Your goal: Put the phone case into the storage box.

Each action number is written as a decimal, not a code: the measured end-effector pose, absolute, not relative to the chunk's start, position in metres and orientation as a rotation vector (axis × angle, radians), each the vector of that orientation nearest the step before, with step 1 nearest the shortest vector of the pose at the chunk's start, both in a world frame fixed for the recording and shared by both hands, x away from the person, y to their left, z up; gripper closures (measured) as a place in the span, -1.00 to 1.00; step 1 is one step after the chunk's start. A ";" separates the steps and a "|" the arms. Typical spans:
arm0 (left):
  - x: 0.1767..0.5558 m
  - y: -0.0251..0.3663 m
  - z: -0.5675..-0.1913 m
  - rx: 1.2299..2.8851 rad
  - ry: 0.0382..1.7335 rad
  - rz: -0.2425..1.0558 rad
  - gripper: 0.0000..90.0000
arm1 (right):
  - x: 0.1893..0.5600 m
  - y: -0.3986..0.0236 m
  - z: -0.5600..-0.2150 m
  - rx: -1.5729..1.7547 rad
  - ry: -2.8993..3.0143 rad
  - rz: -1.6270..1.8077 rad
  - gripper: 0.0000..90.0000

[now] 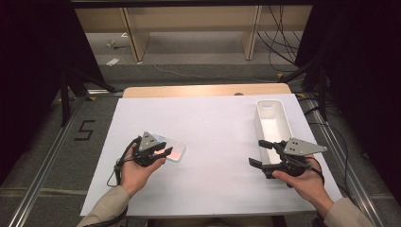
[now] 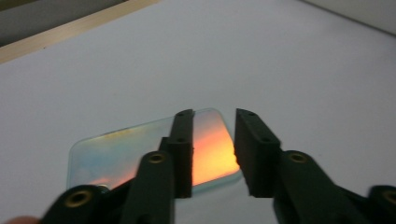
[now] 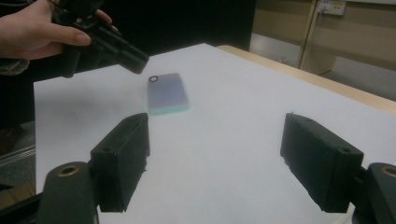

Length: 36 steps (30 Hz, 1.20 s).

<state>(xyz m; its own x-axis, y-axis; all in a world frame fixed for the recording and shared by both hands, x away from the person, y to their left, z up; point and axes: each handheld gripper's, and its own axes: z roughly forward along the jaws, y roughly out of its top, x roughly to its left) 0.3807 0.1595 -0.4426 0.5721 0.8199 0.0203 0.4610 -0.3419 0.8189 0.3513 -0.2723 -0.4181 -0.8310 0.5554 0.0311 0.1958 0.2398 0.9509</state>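
A phone case with a mint rim and a shiny, orange-tinted surface lies flat on the white sheet at the left. My left gripper hovers just over its near end. In the left gripper view the case lies under the jaws, and the left gripper is open with a narrow gap and nothing pressed between the pads. In the right gripper view the case lies farther off, beneath the left gripper. My right gripper is wide open and empty beside the bin, with only bare sheet between the jaws of the right gripper.
A long white bin stands at the right side of the sheet, just beyond my right gripper. The wooden table edge runs along the back. Cables and wooden shelf legs are on the floor behind the table.
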 end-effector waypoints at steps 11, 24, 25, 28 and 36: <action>0.415 0.147 -0.449 2.009 1.135 0.516 1.00 | 0.352 -0.271 -0.419 0.698 2.208 1.622 -0.45; 0.456 0.118 -0.466 2.061 1.213 0.512 1.00 | 0.352 -0.271 -0.420 0.696 2.213 1.619 -0.44; 0.458 0.117 -0.468 2.070 1.217 0.509 1.00 | 0.352 -0.271 -0.420 0.695 2.213 1.619 -0.44; 0.462 0.113 -0.473 2.091 1.227 0.497 1.00 | 0.351 -0.271 -0.420 0.695 2.213 1.622 -0.44; 0.467 0.105 -0.479 2.122 1.242 0.482 1.00 | 0.351 -0.271 -0.419 0.695 2.213 1.620 -0.44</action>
<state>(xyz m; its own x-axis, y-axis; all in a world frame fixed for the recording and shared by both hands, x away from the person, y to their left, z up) 0.4672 0.1052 -0.4789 0.4896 0.8720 -0.0003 0.6432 -0.3609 0.6753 0.3513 -0.2708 -0.4195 -0.8340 0.5508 0.0341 0.1988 0.2423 0.9496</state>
